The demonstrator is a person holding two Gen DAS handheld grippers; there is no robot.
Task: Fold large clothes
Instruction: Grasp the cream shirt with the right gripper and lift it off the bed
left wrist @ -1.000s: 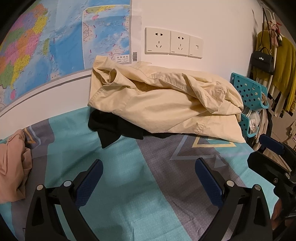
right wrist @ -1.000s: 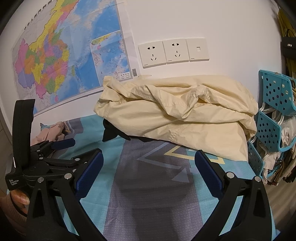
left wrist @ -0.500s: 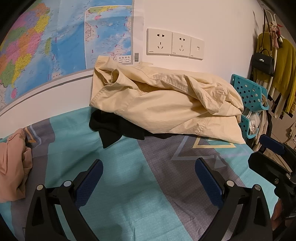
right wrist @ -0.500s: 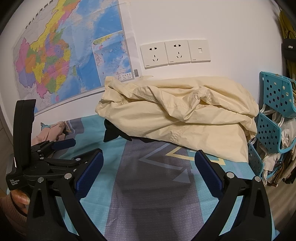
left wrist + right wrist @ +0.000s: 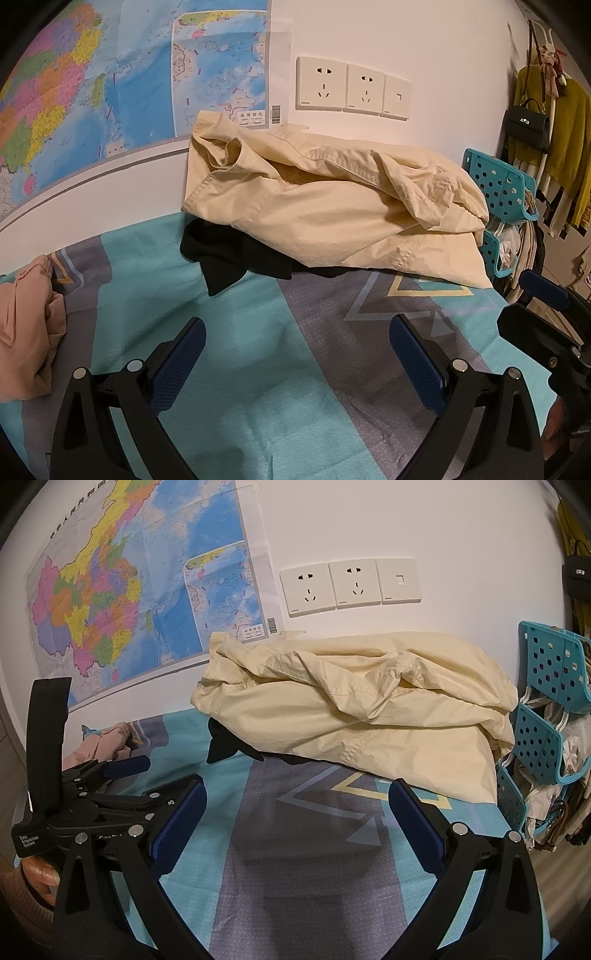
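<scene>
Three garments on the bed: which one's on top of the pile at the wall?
The cream shirt. It lies crumpled over the black garment, which pokes out beneath its lower left edge. The pink garment lies apart, far left.

The left gripper (image 5: pixel 297 354) is held low and level, its blue-padded fingers (image 5: pixel 177 363) spread wide with nothing between them. The right gripper (image 5: pixel 295 829) is alongside it, jaws likewise parted wide and empty. From the right wrist view, the left gripper sits just off its left side, with the person's fingers (image 5: pixel 38 873) wrapped beneath its body.
</scene>
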